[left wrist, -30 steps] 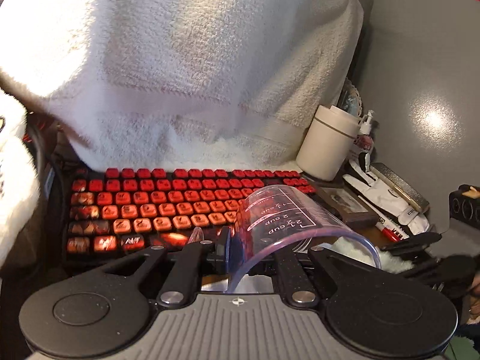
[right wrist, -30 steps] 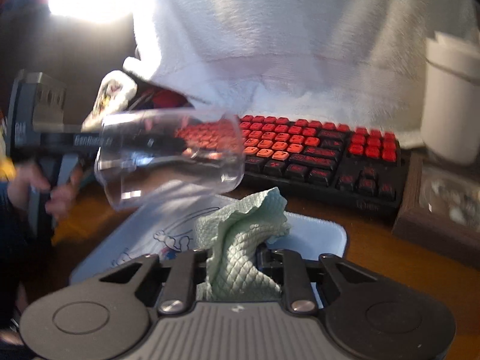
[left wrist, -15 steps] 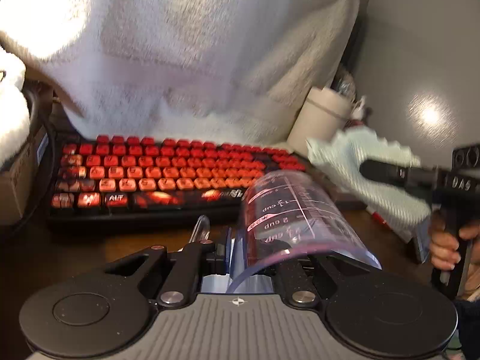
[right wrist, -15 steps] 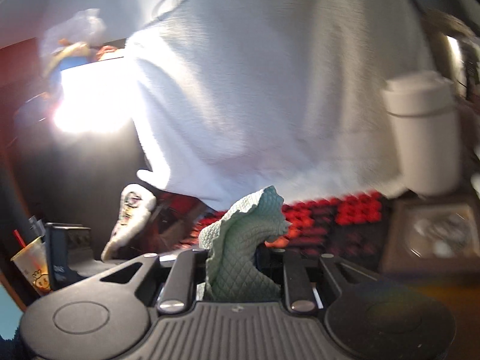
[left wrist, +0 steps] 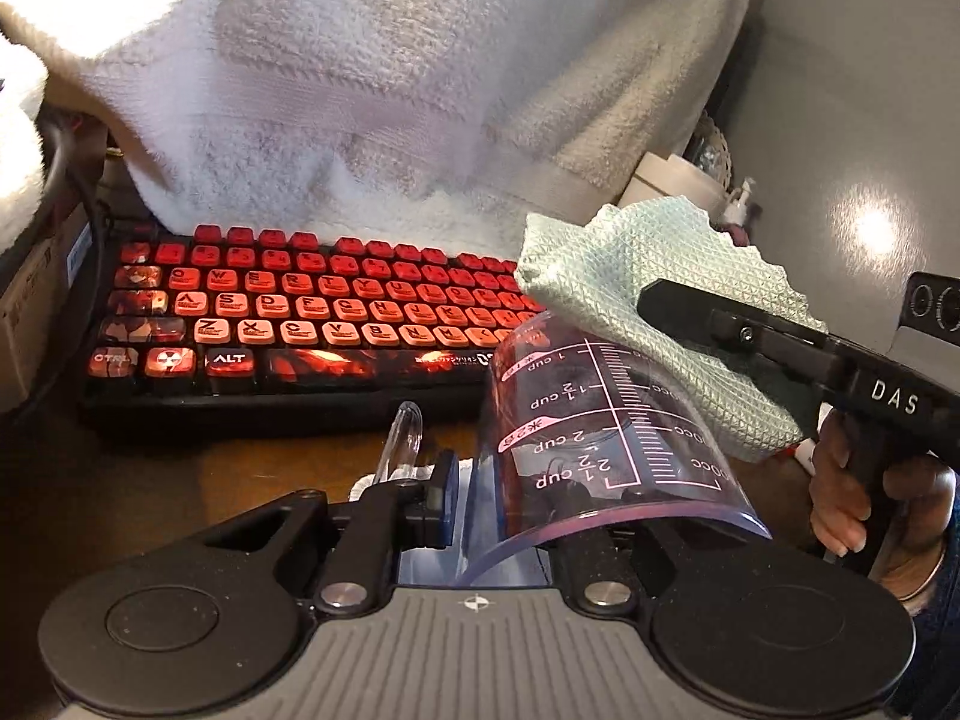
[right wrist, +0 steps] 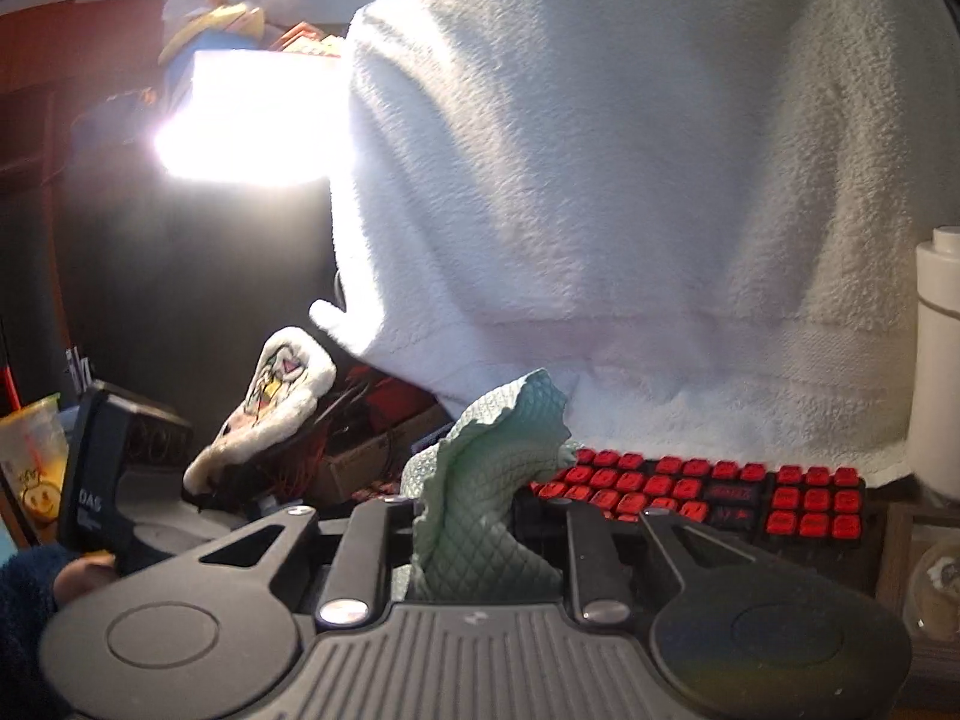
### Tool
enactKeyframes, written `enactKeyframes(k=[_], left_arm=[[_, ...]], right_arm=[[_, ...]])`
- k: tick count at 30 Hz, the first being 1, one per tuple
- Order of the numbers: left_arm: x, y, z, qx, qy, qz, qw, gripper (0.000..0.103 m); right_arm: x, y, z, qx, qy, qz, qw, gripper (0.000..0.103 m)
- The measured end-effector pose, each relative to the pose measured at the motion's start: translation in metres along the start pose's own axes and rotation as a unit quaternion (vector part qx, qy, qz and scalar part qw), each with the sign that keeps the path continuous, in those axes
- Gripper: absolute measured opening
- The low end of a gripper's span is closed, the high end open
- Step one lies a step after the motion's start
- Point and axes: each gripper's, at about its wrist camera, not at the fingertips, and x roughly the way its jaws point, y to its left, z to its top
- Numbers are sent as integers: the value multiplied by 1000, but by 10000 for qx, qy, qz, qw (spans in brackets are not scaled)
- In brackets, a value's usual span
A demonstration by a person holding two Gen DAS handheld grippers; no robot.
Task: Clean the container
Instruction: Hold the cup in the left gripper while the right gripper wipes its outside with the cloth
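L gripper clamps measuring cup (sideways), R gripper pinches cloth

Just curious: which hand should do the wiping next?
The right. Its tool grips the cloth, now beside the cup; the left tool only holds that cup.

White tumbler cut off at the right edge — drink cup clipped at the left.
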Motion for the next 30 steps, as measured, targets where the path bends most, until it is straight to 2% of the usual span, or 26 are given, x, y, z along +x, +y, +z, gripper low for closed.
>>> enactKeyframes(k=[10, 13, 18, 23, 27, 30], left_arm=[[6, -16, -3, 569, 124, 324, 9978, 22], [6, -15, -3, 561, 127, 313, 9979, 22], [7, -15, -3, 564, 128, 316, 9978, 22], [8, -18, -4, 618, 136, 338, 9974, 23], [9, -21, -5, 710, 156, 282, 9970, 33], [10, -26, -6, 851, 174, 327, 9957, 35]], right_arm=[[-3, 9, -6, -136, -133, -103, 9998, 22], [-3, 15, -8, -250, -126, 181, 9994, 22], [-6, 32, -13, -534, -90, 893, 9945, 22], [-7, 35, -15, -560, -102, 985, 9935, 22], [-6, 32, -15, -500, -123, 883, 9948, 21], [-5, 30, -14, -600, -190, 446, 9970, 23]])
